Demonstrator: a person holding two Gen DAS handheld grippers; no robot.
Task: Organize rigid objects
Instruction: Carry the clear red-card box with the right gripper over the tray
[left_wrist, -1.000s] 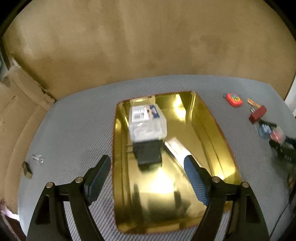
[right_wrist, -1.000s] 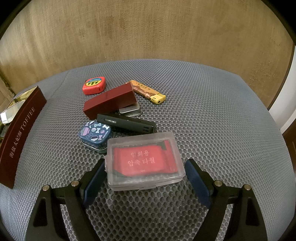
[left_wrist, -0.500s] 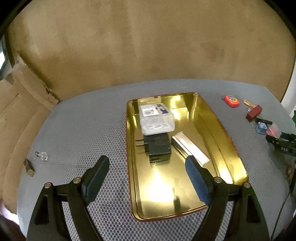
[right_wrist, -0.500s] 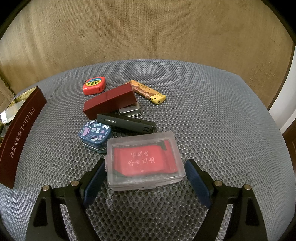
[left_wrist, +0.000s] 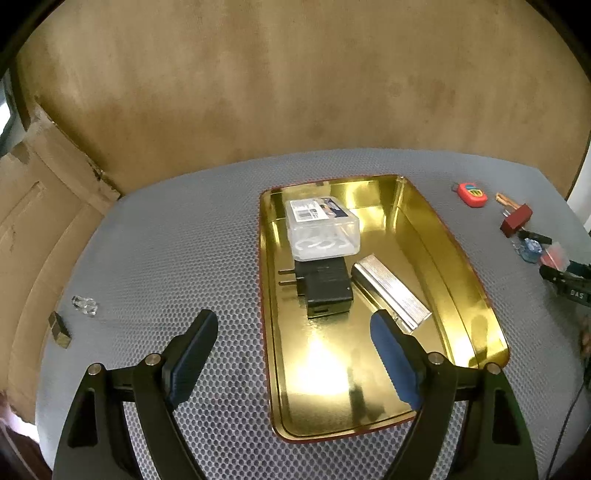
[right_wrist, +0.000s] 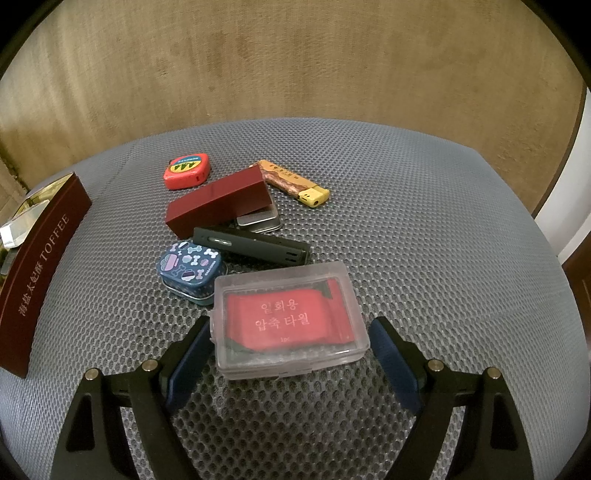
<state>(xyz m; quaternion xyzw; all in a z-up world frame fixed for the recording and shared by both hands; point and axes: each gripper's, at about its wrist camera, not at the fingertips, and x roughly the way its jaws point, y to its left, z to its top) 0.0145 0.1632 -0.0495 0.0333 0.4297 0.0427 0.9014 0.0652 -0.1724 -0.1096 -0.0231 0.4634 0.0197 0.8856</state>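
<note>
A gold tray (left_wrist: 465, 273) lies on the grey mesh surface. In it are a clear plastic box (left_wrist: 321, 229), a black charger (left_wrist: 325, 288) and a silver ribbed case (left_wrist: 391, 291). My left gripper (left_wrist: 291, 350) is open and empty above the tray's near left rim. My right gripper (right_wrist: 291, 354) is open, with its fingers on either side of a clear box holding a red packet (right_wrist: 288, 321); the left pad is about at its edge. Beyond it lie a blue patterned tin (right_wrist: 190, 266), a black device (right_wrist: 255, 249), a dark red box (right_wrist: 221, 203), a silver tin (right_wrist: 258, 221), a lighter (right_wrist: 291, 181) and a red tape measure (right_wrist: 186, 171).
The tray's dark red side marked TOFFEE (right_wrist: 40, 266) shows at the left of the right wrist view. A small clear piece (left_wrist: 85, 305) and a small dark block (left_wrist: 59, 328) lie at the surface's left edge. A tan wall rises behind.
My left gripper has drawn back and risen from the tray, so more of the tray and surface shows. The right gripper and its objects have not moved.
</note>
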